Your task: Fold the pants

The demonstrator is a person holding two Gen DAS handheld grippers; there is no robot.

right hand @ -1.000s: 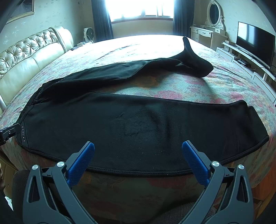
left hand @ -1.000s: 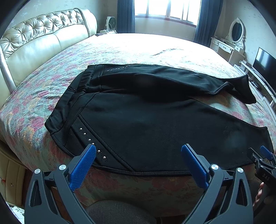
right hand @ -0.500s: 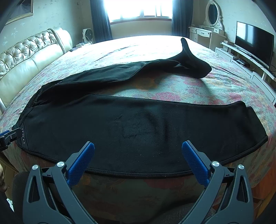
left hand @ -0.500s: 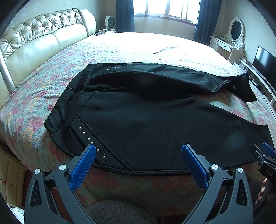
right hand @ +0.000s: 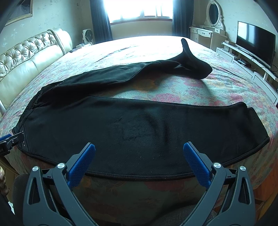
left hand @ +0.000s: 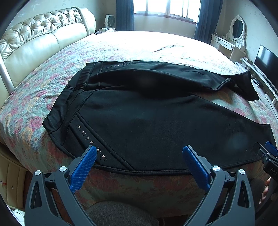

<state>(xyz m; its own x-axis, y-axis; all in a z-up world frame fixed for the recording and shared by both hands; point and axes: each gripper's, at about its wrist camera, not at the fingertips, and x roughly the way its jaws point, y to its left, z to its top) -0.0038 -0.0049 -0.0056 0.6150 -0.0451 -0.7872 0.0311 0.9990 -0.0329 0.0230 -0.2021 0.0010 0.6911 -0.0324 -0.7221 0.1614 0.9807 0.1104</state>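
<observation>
We find the black pants spread flat on the floral bedspread, unfolded, with the waistband toward the padded headboard and both legs running away from it. The nearer leg lies straight along the bed edge, directly ahead of both tongs; the farther leg angles away beyond it, and its cuff is turned up and rumpled. A row of metal studs on the hip sits just ahead of the left tong's left fingertip.

The left gripper stands with its blue pads wide apart, released and holding nothing, low at the bed edge with the pants' hem seam just beyond its tips. The right gripper is likewise spread and empty, its tips over the near seam of the nearer leg; we cannot tell whether either touches the cloth. Each tong appears at the margin of the other's view, the two well apart along the leg.

Farther out from the tongs, we note a window with dark curtains, a white dressing table with an oval mirror to the right, and a television beside it.
</observation>
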